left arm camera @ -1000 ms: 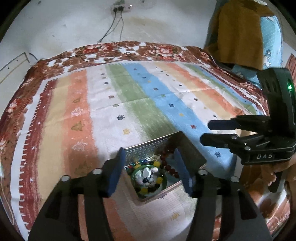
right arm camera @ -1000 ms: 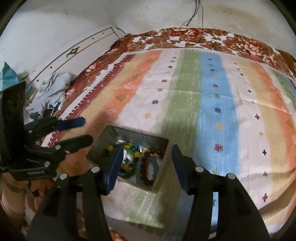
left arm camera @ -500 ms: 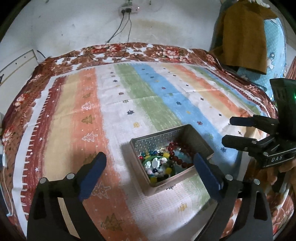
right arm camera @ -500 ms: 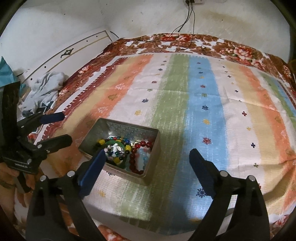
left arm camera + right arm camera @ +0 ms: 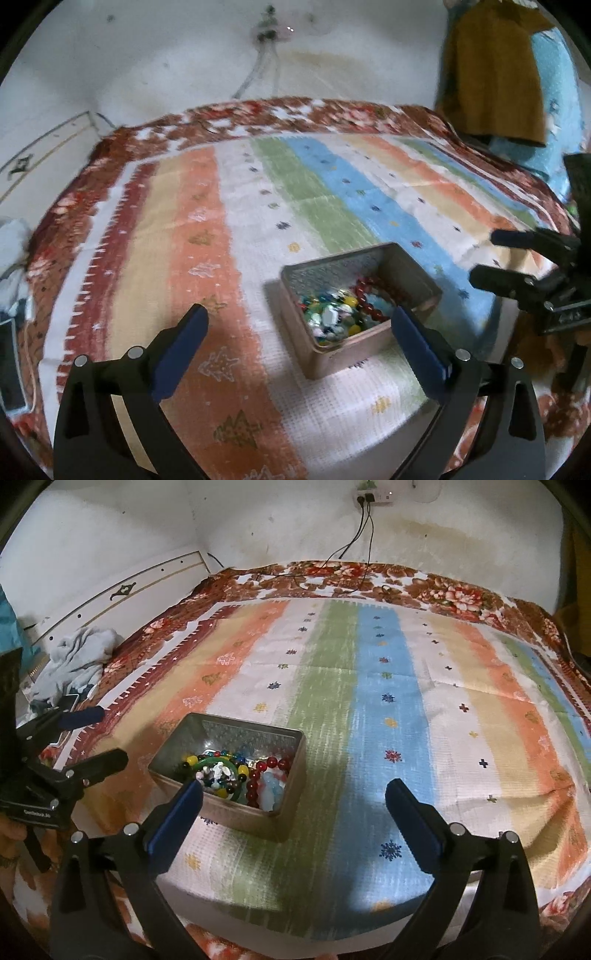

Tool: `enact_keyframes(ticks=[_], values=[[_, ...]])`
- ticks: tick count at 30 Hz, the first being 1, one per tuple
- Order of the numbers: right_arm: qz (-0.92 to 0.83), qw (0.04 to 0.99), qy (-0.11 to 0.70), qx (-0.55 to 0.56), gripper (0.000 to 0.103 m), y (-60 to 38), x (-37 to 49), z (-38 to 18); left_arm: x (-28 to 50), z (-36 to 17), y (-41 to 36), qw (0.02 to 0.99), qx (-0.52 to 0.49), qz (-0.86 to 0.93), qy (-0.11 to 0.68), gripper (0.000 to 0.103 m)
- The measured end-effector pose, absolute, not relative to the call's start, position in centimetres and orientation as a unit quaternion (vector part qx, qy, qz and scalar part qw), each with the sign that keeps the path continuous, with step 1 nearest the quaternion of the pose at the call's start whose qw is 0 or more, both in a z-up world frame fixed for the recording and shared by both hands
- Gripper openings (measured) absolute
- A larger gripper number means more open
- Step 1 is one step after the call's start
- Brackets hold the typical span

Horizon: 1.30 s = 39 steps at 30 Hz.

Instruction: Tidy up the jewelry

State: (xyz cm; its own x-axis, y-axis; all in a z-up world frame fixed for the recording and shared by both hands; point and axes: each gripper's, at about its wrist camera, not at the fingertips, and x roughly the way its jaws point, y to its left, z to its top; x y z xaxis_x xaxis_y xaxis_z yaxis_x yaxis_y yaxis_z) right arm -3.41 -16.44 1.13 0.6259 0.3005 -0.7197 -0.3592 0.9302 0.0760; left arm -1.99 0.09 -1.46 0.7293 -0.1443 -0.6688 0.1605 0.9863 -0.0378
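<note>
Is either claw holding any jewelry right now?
No. Left claw and right claw have just been opening, nothing between them; the beads lie in the tin.

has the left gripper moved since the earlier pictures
Yes. The left gripper has backed away from the metal tin: its jaws framed the tin a second ago, and now the tin sits farther ahead. The jaws have just been opening, nothing between them.

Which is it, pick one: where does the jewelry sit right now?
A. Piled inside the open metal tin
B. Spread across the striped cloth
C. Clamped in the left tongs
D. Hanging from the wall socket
A. The beaded jewelry lies heaped inside the open metal tin on the striped cloth, and both the left tongs and the right tongs stand wide open with nothing gripped.
</note>
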Motion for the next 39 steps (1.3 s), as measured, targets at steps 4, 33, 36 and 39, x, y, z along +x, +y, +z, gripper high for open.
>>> enact_keyframes(ticks=[4, 33, 36, 39], values=[[0.17, 0.907, 0.382, -0.041, 0.098, -16.5, -3.8, 1.1, -2.8, -1.2, 0.5, 0.938, -0.007, -0.058, 0.341, 0.097], [0.177, 0.904, 0.389, -0.027, 0.098, -16.2, -4.0, 0.1, -3.3, -0.9, -0.6, 0.945, 0.002, -0.05, 0.323, 0.097], [0.177, 0.904, 0.389, -0.027, 0.098, -16.2, -4.0, 0.1, -3.3, -1.0, -0.9, 0.945, 0.009, -0.055, 0.323, 0.097], [0.178, 0.904, 0.389, -0.026, 0.098, -16.2, -4.0, 0.1, -3.4, -1.0, -1.1, 0.945, 0.015, -0.06, 0.322, 0.097]])
